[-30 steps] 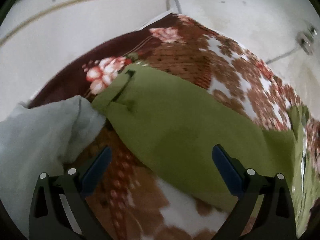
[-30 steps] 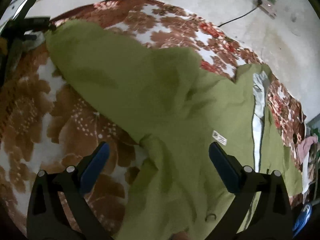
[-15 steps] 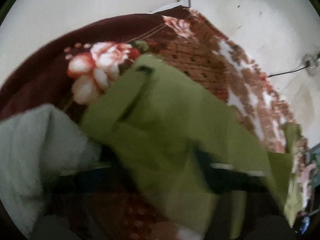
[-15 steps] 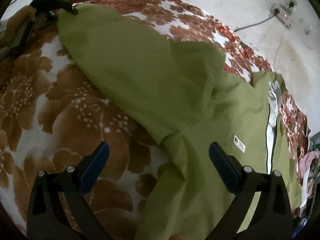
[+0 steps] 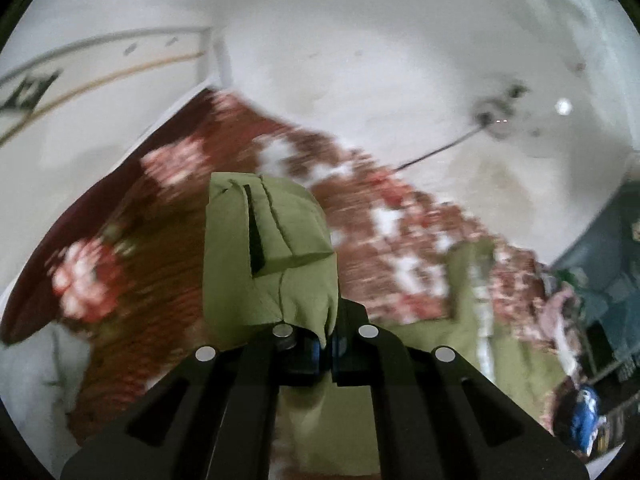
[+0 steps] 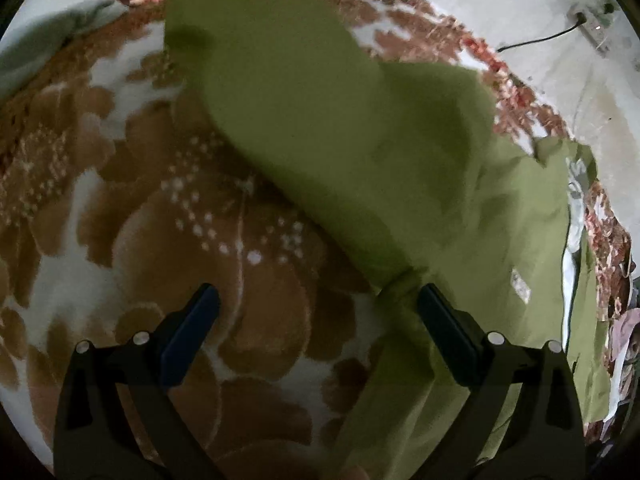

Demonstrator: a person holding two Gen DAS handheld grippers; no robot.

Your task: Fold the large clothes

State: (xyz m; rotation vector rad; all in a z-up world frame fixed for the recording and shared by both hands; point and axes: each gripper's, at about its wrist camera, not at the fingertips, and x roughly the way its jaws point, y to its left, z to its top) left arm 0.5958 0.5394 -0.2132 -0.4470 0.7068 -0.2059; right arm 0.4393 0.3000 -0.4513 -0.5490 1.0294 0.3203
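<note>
An olive green garment (image 6: 360,120) lies spread on a brown floral blanket (image 6: 120,220). My left gripper (image 5: 326,346) is shut on the sleeve cuff (image 5: 268,252) of the green garment and holds it lifted above the blanket. In the right wrist view the lifted sleeve rises toward the top of the frame. My right gripper (image 6: 316,320) is open and empty, low over the blanket, with its right finger (image 6: 444,328) against the garment's edge near the sleeve seam.
A pale grey-white cloth (image 6: 48,44) lies at the blanket's far left; it also shows in the left wrist view (image 5: 36,368). A white wall with a socket and cable (image 5: 492,120) stands behind. Clutter and blue items (image 5: 584,412) sit at the right.
My left gripper closed on the green sleeve cuff and lifted it up off the blanket. My right gripper stayed open and shifted left along the garment's edge.
</note>
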